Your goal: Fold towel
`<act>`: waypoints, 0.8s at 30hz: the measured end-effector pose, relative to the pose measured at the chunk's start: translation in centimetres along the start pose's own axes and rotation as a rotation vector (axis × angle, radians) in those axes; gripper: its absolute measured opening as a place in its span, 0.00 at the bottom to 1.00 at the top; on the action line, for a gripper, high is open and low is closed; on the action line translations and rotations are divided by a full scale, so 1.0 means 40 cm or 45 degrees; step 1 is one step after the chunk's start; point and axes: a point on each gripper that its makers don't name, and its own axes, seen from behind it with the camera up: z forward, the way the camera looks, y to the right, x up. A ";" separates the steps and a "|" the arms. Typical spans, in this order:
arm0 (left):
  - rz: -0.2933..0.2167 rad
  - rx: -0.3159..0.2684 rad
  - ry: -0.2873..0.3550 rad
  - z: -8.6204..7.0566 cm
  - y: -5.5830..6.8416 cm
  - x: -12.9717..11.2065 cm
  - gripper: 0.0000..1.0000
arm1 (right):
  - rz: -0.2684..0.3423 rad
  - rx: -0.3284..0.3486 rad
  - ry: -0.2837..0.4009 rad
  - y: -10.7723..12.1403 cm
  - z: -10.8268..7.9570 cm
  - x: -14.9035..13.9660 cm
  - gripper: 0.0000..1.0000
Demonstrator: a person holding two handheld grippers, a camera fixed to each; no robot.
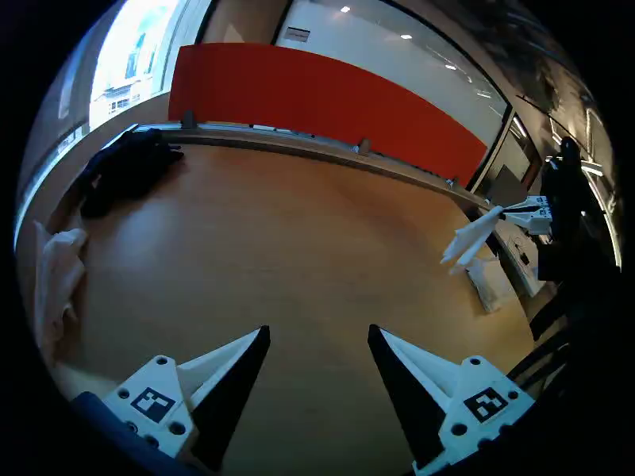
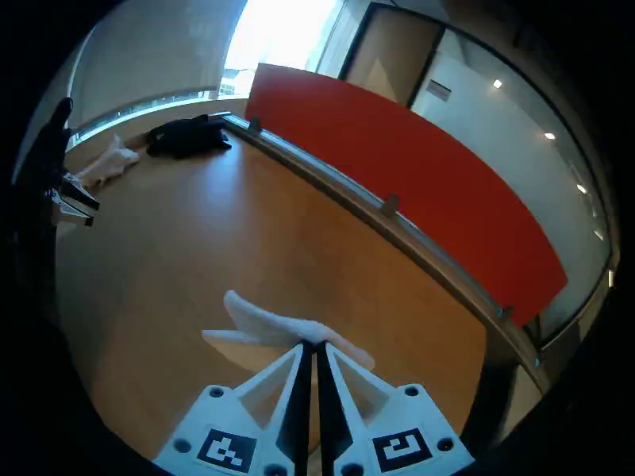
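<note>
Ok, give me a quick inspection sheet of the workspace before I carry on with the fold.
Surface: wooden table, smooth brown top, rail along its far edge.
Job's things: white towel, bunched, running out ahead of the right gripper's tips.
Clutter: black bundle by the rail; second white cloth near the table's edge.
Grippers: left gripper open, nothing between its fingers; right gripper shut on the towel.
Cables: nothing seen.
Surroundings: red partition behind the rail; bright window beside it.
</note>
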 end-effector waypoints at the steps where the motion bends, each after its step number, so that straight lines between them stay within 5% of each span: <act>1: -0.001 0.002 -0.002 0.001 0.002 0.000 0.92 | 0.006 -0.008 -0.003 0.020 -0.006 -0.008 0.04; 14: 0.014 0.018 -0.020 0.021 0.034 0.002 0.92 | 0.058 -0.117 -0.056 0.247 -0.066 -0.111 0.04; 24: 0.026 0.024 -0.031 0.033 0.056 0.007 0.92 | 0.080 -0.159 -0.111 0.348 -0.092 -0.190 0.04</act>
